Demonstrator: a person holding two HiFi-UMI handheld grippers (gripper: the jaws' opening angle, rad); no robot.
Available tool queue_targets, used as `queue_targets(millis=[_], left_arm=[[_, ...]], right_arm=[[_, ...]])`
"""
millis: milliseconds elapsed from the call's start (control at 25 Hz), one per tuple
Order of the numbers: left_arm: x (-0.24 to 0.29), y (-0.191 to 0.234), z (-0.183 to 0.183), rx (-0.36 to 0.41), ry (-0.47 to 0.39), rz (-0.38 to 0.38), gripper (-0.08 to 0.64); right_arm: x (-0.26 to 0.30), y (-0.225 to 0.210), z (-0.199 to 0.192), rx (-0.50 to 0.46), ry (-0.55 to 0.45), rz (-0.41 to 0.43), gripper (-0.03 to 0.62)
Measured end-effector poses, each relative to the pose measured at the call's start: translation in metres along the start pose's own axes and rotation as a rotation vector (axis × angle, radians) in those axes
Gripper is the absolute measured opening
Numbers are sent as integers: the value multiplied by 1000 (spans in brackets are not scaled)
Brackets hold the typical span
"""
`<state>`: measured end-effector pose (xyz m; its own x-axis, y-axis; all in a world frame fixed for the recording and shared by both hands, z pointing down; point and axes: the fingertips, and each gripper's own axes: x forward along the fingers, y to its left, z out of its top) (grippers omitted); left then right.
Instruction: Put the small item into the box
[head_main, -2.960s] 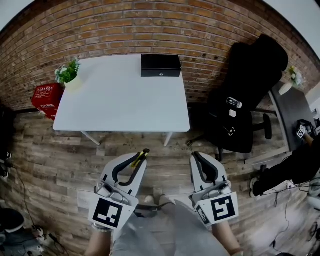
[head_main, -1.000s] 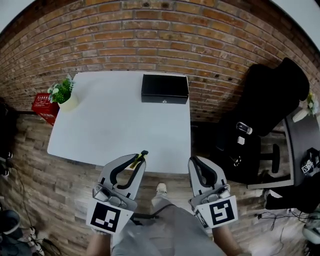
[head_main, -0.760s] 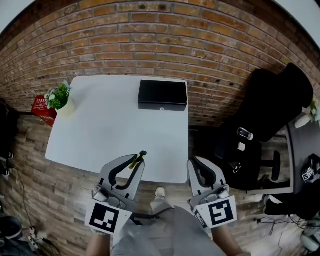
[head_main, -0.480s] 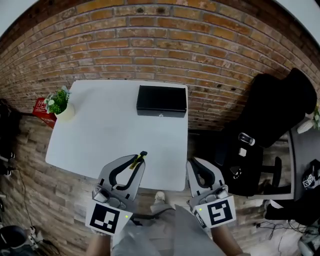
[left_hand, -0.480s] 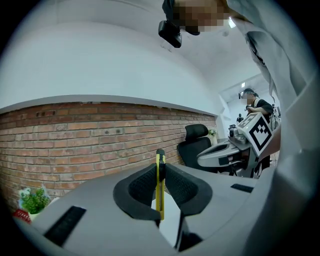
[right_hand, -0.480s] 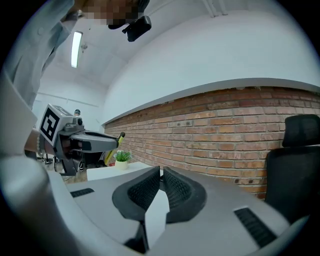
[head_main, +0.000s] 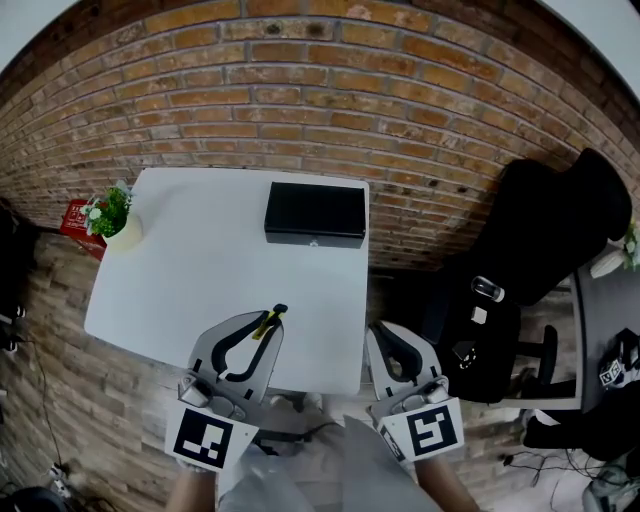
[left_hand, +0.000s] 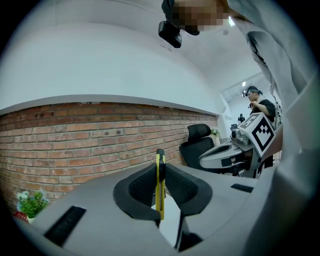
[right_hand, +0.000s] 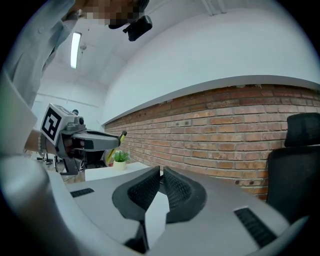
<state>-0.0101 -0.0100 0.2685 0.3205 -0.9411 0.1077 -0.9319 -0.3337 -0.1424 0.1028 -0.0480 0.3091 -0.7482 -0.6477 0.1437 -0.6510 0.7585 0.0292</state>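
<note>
Table nearer beneath grippers | left gripper pinches one yellow item | right gripper pressed together | one black box

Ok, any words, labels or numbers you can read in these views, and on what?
No readable text anywhere.
Left gripper and right gripper: black-and-white square patterns on their cubes, no letters.
Black box: pale spot on its front, too small to read.
Red crate: too small to tell any print.
Chair: white tags, too small to read.
</note>
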Motion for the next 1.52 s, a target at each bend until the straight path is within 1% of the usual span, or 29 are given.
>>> queue_targets(millis=[280, 680, 880, 1080, 1240, 1400, 1520], left_arm=[[10, 10, -7, -3, 14, -15, 66], [25, 26, -23, -20, 47, -43, 66], [32, 34, -31, -17, 65, -56, 65], [44, 42, -41, 14, 84, -84, 65], [55, 51, -49, 66, 98, -114, 65], [65, 58, -60, 77, 117, -133, 66], [72, 66, -67, 71, 119, -137, 66]], right_arm=[[12, -2, -3, 6, 11, -7, 49], [34, -7, -13, 15, 47, -22, 49], [48, -11, -19, 16, 67, -30, 49], [62, -16, -27, 17, 86, -26, 49], [78, -21, -34, 25, 97, -40, 49], [97, -26, -36, 40, 102, -57, 49], [112, -27, -36, 41, 101, -55, 49]])
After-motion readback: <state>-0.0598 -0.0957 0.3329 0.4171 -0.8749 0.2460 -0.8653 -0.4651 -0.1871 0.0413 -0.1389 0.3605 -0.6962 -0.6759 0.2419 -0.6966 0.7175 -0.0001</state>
